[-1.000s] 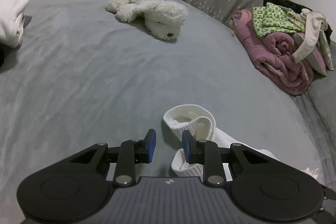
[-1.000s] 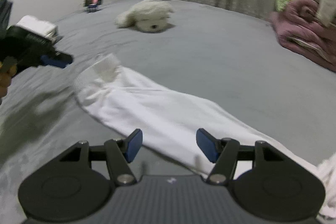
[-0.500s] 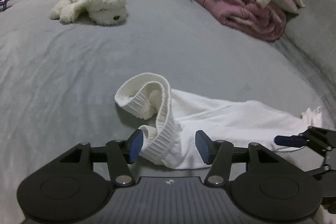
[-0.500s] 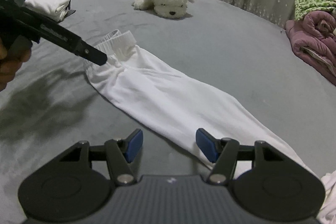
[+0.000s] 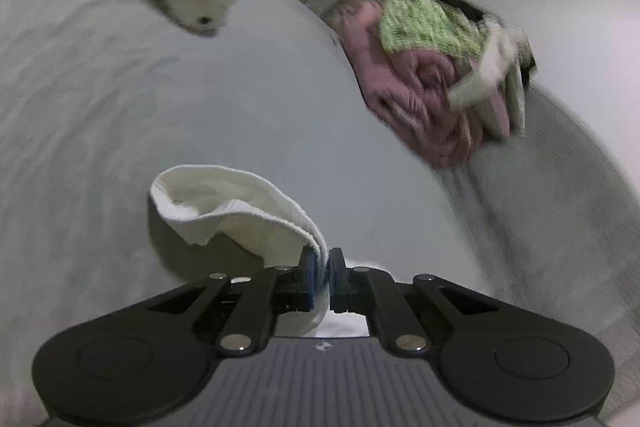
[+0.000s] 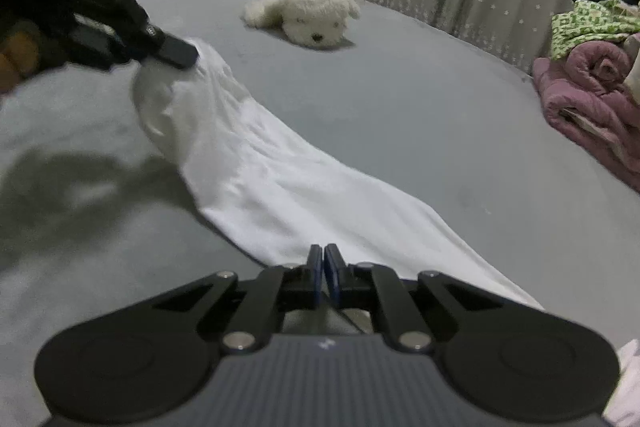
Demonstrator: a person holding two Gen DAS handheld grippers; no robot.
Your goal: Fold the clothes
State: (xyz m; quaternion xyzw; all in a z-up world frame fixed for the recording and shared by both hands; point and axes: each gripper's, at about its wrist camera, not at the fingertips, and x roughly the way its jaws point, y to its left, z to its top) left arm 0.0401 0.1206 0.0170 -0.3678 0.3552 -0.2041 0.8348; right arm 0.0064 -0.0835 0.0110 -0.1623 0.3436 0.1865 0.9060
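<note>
2 tongs grip the white trousers (image 6: pixel 280 183) lying on the grey bed (image 6: pixel 420 115). Left tongs (image 5: pixel 320 269) are clamped on the ribbed waistband (image 5: pixel 240 211), lifting it. Right tongs (image 6: pixel 323 267) are pressed together at the fabric's near edge; whether they pinch cloth is unclear.

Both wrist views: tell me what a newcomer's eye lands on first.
The long white garment stretched across the grey bed, with the left gripper shut on its ribbed cuff and the right gripper shut at its near edge. Next, the white plush dog farther back, and the pink blanket pile at right.
</note>
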